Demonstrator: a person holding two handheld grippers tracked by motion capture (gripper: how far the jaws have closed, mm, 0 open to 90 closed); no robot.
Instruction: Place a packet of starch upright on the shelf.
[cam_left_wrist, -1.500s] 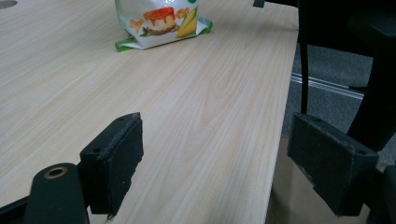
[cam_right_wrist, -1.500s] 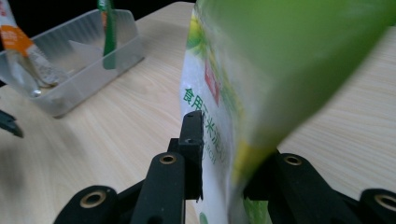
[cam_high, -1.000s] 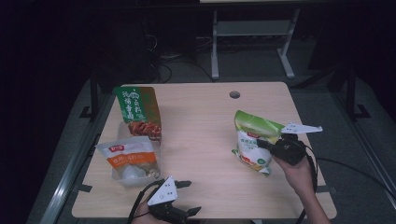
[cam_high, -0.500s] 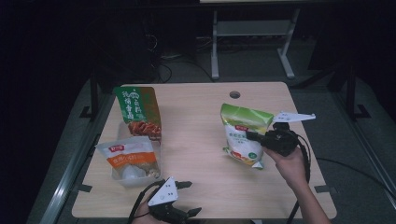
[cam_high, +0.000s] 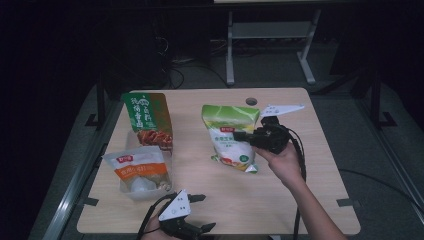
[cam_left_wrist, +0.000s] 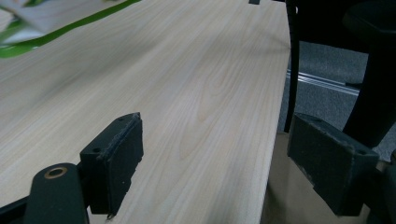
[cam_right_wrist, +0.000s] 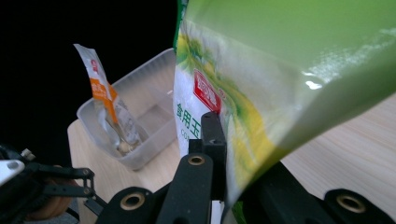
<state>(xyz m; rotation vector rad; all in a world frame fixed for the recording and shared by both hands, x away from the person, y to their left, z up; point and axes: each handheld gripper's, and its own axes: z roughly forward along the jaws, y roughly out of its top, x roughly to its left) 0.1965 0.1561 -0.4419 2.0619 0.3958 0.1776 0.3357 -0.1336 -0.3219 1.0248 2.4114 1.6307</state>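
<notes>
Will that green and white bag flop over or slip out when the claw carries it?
The green and white bag probably stays fairly stiff: it stands upright though the right claw pinches only its edge. Its glossy film looks slippery, so a thin pinch might slide. It looks full, so it may swing or sag if moved fast.

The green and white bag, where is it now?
In the high view the green and white bag is right of the table's centre, clamped by the right gripper, with the clear tray to its left.
</notes>
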